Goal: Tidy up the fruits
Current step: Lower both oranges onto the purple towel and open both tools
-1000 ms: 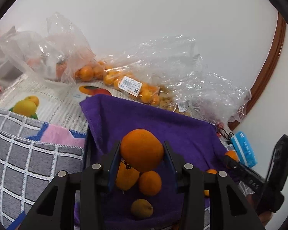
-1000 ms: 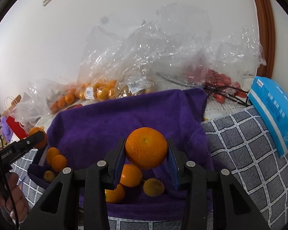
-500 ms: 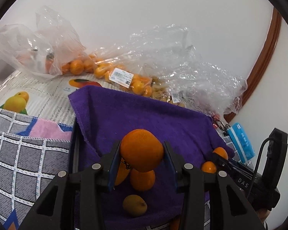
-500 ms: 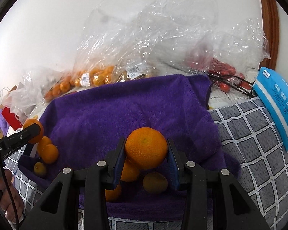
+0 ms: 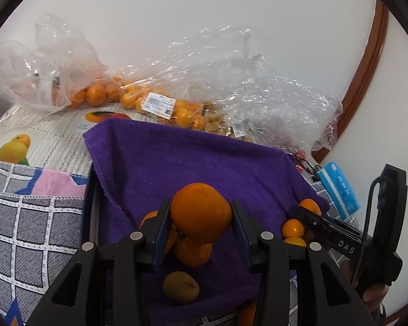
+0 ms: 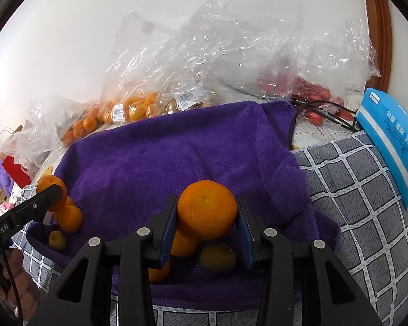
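My left gripper (image 5: 201,221) is shut on an orange (image 5: 201,213) and holds it above the near left part of a purple towel (image 5: 204,163). Beneath it lie two oranges (image 5: 193,252) and a small yellow-green fruit (image 5: 181,288). My right gripper (image 6: 207,217) is shut on another orange (image 6: 207,209) above the towel's (image 6: 176,160) near right part, over more oranges (image 6: 182,241) and a yellow-green fruit (image 6: 217,256). Each gripper shows in the other's view, the right one (image 5: 304,213) and the left one (image 6: 53,190).
Clear plastic bags of oranges (image 5: 160,106) and red fruit (image 6: 312,95) line the wall behind the towel. A blue tissue pack (image 6: 391,141) lies on the grey checked cloth (image 6: 367,203) at right. A fruit-print sheet (image 5: 40,135) lies at left.
Both grippers have moved forward and lower over the towel, still holding their oranges. The bags at the wall look nearer.
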A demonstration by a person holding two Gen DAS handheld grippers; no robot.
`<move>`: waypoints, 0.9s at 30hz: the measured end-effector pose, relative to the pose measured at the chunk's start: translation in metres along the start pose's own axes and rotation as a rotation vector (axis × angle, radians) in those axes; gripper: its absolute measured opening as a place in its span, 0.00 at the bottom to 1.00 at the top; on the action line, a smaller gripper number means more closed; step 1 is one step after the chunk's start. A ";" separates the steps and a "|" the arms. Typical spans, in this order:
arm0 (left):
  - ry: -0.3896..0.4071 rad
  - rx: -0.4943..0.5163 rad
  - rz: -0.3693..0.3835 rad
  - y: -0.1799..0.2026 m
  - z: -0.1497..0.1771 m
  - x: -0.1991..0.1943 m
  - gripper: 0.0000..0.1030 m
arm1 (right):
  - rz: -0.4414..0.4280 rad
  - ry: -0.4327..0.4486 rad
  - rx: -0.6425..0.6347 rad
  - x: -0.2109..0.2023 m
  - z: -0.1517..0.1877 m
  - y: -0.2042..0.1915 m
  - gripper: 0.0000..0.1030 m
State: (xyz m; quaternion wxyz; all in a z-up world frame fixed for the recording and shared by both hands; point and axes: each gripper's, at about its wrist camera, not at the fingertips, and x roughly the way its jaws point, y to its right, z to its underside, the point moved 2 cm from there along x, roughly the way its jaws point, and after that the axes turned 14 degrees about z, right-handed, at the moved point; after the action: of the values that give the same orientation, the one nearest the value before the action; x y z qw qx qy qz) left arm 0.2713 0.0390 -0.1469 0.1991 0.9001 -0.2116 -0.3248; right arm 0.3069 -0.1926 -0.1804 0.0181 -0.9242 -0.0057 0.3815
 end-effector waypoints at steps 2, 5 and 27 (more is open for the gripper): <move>-0.007 0.005 0.008 0.002 0.001 0.001 0.39 | 0.007 0.000 -0.003 -0.001 0.000 0.000 0.40; -0.020 0.009 0.023 0.004 0.002 0.003 0.39 | 0.015 -0.002 -0.004 -0.001 0.000 0.000 0.40; -0.033 -0.004 0.047 0.006 0.003 0.004 0.39 | 0.074 0.029 -0.028 -0.011 -0.001 0.000 0.44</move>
State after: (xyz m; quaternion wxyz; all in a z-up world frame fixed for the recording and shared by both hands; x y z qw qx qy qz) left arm 0.2701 0.0316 -0.1483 0.2048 0.8890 -0.2352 -0.3353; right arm 0.3003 -0.1932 -0.1721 -0.0089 -0.9294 0.0236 0.3682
